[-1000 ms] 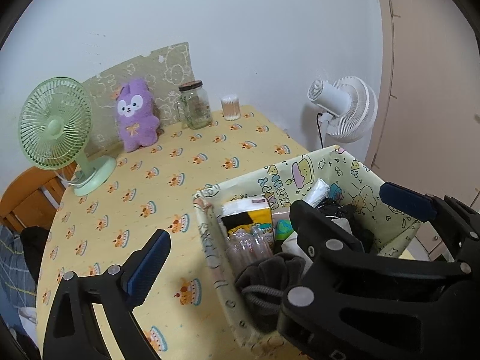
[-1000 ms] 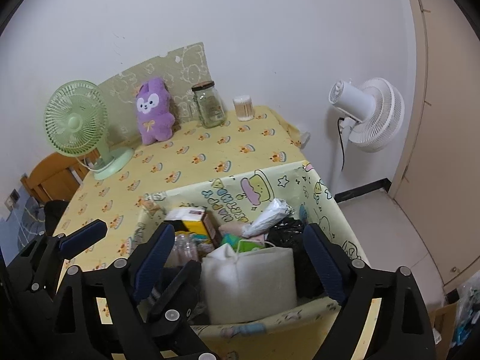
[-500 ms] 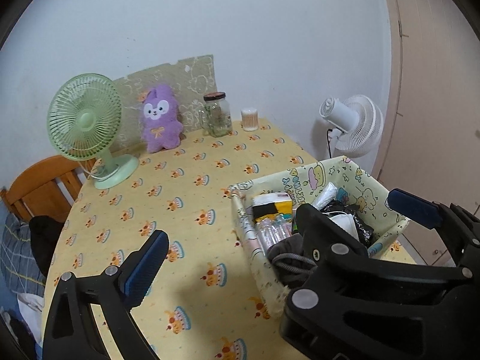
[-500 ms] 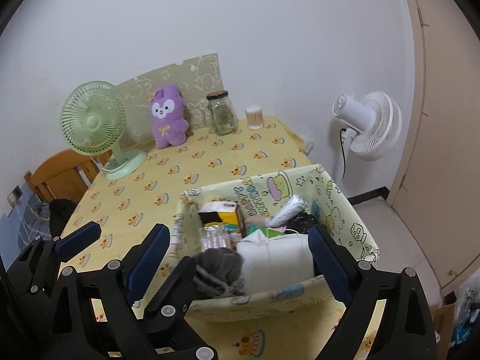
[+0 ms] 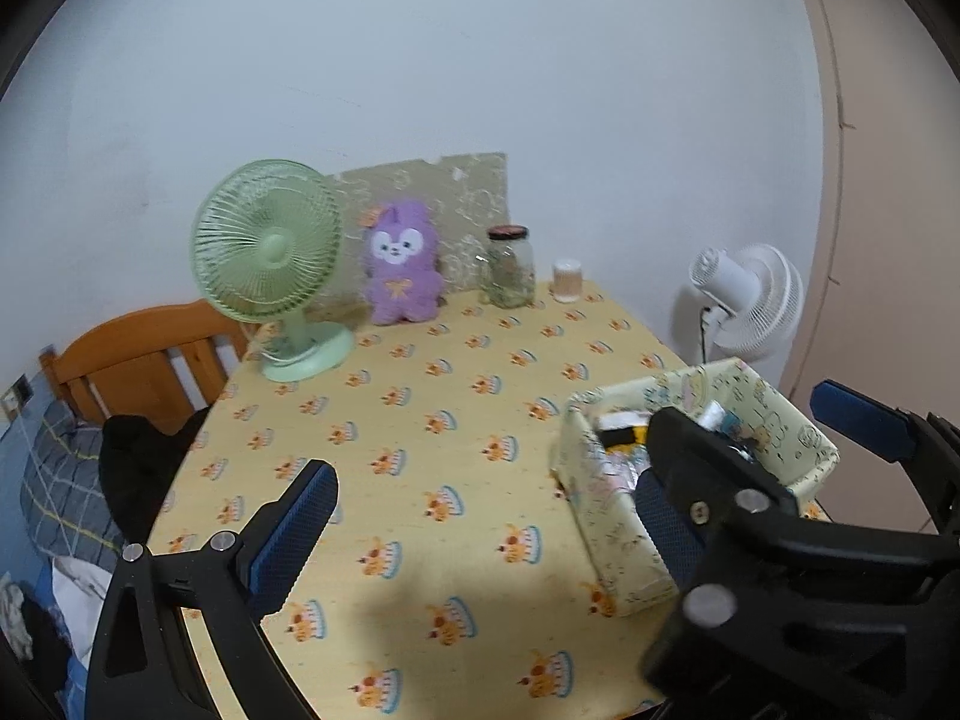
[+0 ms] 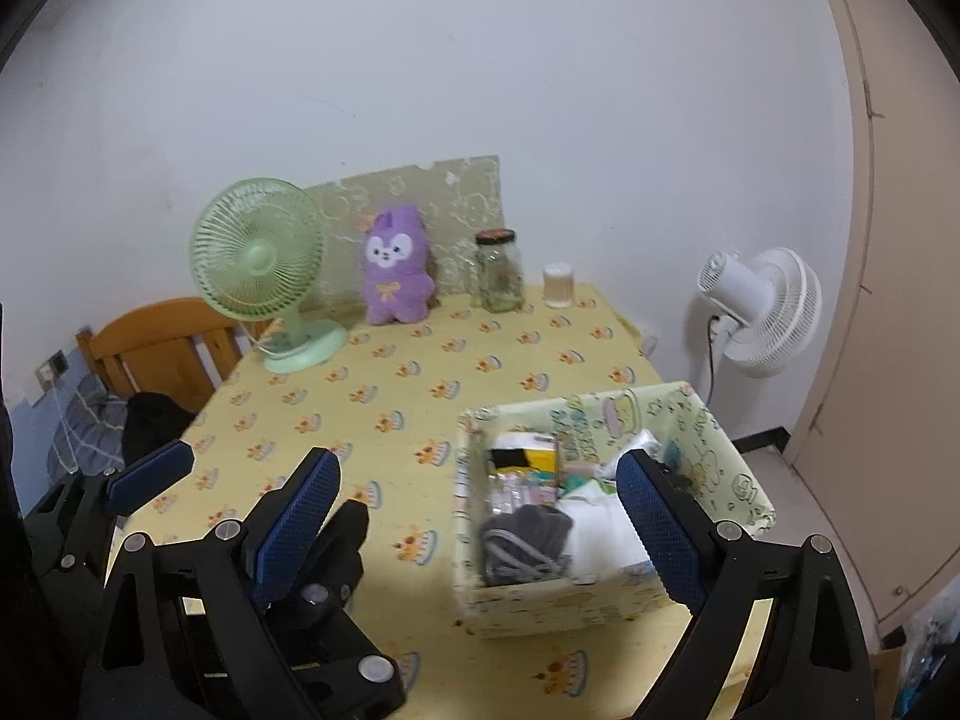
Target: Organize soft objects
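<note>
Both grippers have pulled back and up since a second ago, so the storage bin (image 6: pixel 606 516) now sits lower right, close to the table's (image 6: pixel 420 384) right and front edges. Broad bare tablecloth lies left of it. The left gripper (image 5: pixel 480 534) and right gripper (image 6: pixel 480 516) are spread wide, holding nothing. A grey soft bundle (image 6: pixel 525 540) rests in the bin's front; the purple plush (image 6: pixel 396 267) stands against the far wall.

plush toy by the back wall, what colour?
Purple plush toy, white face, small orange bow. Clearest in the right wrist view.
</note>
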Available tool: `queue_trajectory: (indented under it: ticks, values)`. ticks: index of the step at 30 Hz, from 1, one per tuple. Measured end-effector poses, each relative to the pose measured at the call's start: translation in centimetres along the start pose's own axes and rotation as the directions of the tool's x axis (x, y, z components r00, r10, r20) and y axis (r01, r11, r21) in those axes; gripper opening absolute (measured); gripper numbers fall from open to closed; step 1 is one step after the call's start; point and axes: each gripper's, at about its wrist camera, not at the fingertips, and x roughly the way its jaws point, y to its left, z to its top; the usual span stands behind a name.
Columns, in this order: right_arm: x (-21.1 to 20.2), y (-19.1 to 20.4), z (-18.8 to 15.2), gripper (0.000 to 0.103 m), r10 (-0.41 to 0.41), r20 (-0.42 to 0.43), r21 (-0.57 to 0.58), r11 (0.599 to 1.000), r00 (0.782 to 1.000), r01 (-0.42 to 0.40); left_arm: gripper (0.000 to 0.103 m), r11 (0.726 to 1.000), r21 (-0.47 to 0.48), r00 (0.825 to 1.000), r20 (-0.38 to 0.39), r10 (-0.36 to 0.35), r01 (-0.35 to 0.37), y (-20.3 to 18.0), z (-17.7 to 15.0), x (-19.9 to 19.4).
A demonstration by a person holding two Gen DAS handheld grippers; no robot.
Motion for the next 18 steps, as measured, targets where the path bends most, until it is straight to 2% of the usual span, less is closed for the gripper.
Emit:
queue_trajectory:
  ticks: [10,18]
  values:
    - [-2.2,3.0,0.5,0.095,0.023,0.052,-0.029,0.999,0.998,-0.021,0.101,0.995,-0.080,0.997,0.050,0.062,-0.058,4.6,-0.4,-2.7]
    - [-3.4,4.7,0.5,0.095,0.023,0.079,-0.056,0.998,0.997,-0.019,0.101,0.990,-0.118,0.993,0.077,0.087,-0.078,6.5,-0.9,-4.1]
